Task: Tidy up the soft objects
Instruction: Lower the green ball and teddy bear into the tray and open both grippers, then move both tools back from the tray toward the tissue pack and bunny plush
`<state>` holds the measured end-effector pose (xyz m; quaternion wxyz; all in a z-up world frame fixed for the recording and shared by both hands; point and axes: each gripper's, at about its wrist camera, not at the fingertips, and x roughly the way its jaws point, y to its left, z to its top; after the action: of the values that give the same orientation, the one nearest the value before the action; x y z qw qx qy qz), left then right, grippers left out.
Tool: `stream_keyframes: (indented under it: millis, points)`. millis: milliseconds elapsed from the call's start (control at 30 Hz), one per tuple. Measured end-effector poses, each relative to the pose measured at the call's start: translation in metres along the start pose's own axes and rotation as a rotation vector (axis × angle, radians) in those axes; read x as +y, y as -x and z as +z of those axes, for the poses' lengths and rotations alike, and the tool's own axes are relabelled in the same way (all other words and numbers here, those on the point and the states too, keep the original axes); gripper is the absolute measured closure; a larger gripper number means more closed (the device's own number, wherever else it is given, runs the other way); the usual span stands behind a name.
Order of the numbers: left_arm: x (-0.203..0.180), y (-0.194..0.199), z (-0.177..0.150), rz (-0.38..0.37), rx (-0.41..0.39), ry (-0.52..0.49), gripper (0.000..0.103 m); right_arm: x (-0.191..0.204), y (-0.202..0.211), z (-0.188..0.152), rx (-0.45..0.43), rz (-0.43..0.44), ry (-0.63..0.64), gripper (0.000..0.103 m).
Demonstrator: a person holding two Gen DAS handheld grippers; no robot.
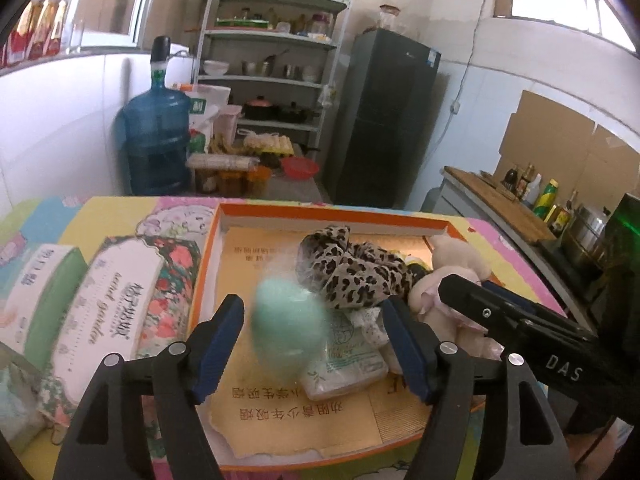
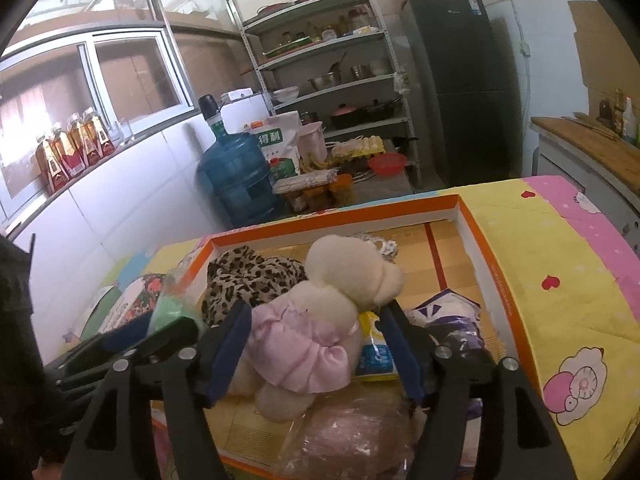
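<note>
An orange-rimmed shallow box [image 1: 332,210] lies on a colourful quilt. My left gripper [image 1: 314,344] is open above the box. A blurred mint-green soft egg [image 1: 288,328] is between its fingers, clear of both pads, over a pale tissue pack [image 1: 344,364]. Behind these lies a leopard-print cloth [image 1: 352,276]. My right gripper [image 2: 316,340] is open around a cream plush toy [image 2: 344,276] in a pink dress, which lies in the box [image 2: 496,280]. Its pads do not visibly press the toy. The leopard cloth [image 2: 248,276] sits to the toy's left.
Floral tissue boxes [image 1: 112,320] and a green box [image 1: 44,292] lie left of the orange box. A yellow-blue packet [image 2: 374,348], a purple-white packet [image 2: 452,316] and a pink bag [image 2: 352,436] share the box. Beyond stand a water jug [image 1: 156,136], shelves and a fridge [image 1: 384,120].
</note>
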<state>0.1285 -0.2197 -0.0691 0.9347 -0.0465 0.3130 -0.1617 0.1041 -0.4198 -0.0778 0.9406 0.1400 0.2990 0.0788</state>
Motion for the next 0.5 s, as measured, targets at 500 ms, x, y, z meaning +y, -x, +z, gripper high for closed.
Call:
stream_keyframes:
  millis: [500]
  points:
    - [0.001,0.036,0.002,-0.042,-0.038,-0.02,0.029,0.011,0.029,0.001,-0.052,-0.021,0.001,0.034]
